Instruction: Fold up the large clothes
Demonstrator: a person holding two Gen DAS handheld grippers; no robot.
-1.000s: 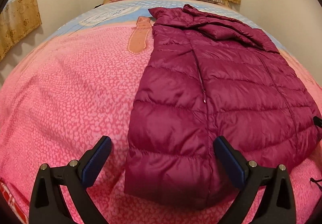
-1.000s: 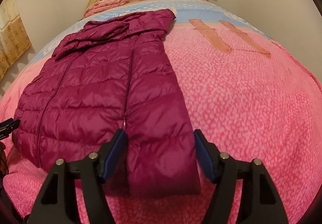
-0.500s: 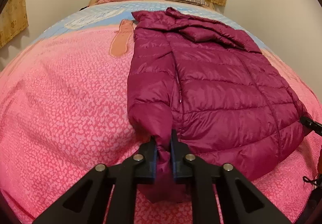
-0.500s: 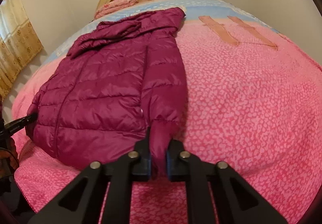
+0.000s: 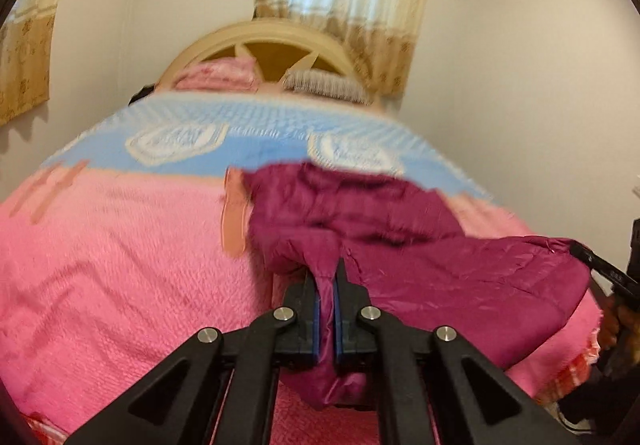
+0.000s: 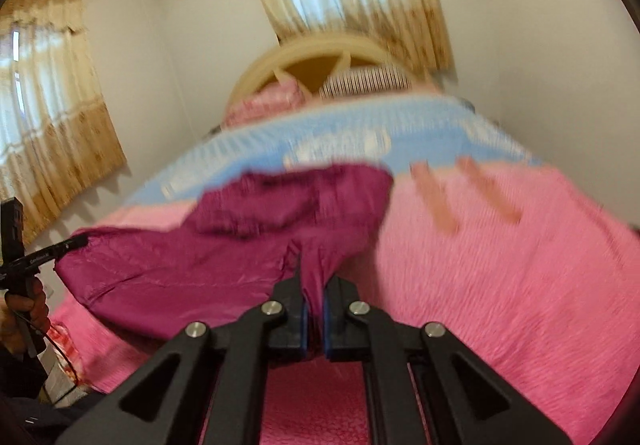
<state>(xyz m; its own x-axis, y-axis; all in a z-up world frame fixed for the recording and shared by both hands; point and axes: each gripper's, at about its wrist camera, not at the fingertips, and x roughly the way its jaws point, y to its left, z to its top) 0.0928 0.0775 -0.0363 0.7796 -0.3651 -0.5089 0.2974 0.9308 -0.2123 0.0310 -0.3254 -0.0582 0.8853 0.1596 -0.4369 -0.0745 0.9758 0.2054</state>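
The bed (image 5: 100, 265) fills both views, pink spread with a blue band toward the headboard (image 5: 256, 41), and it has dropped lower in frame than a second ago: both hands are coming up fast, hence the blur. The maroon puffer jacket (image 5: 460, 273), which lay flat a second ago, now has its near end peeled off the spread and hanging between the two grips, while the hood end still rests by the blue band. The left gripper (image 5: 327, 285) has just closed and is clamped on a bunched sleeve end; the right gripper (image 6: 311, 291) likewise, pinched tight on the other sleeve end. Whether the hem itself is caught too, hard to say through the smear. My read: the lengthwise fold is starting, the near end about to be carried toward the hood.
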